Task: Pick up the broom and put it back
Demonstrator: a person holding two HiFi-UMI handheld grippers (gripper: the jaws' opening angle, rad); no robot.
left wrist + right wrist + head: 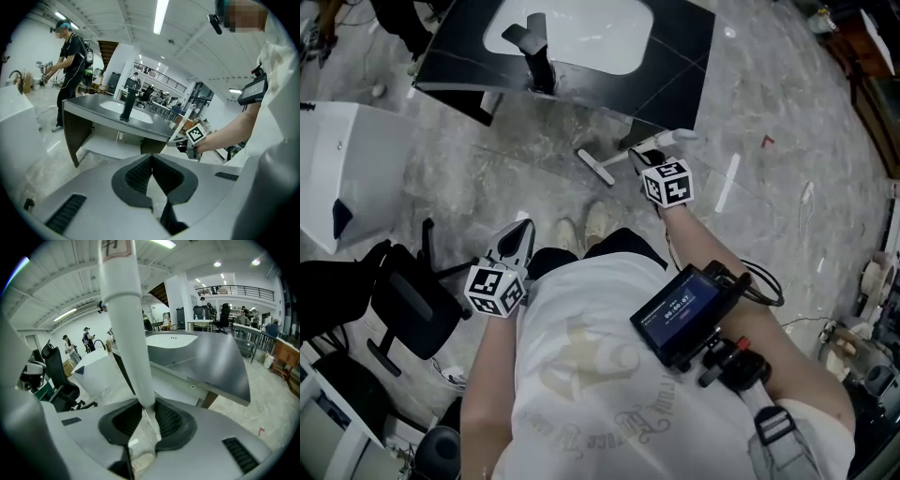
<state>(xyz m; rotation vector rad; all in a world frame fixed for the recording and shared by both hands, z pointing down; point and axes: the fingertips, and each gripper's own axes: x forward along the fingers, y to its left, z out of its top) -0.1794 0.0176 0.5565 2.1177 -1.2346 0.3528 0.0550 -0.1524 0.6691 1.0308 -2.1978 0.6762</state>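
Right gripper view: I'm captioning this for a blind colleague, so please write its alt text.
The right gripper has its black ribbed fingers shut on a white round broom handle that rises out of the top of the frame. Behind it stand a dark grey counter with a white basin and, at left, a black office chair.

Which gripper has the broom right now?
The right gripper, clamped on the white broom handle; the left gripper is shut with nothing between its jaws.
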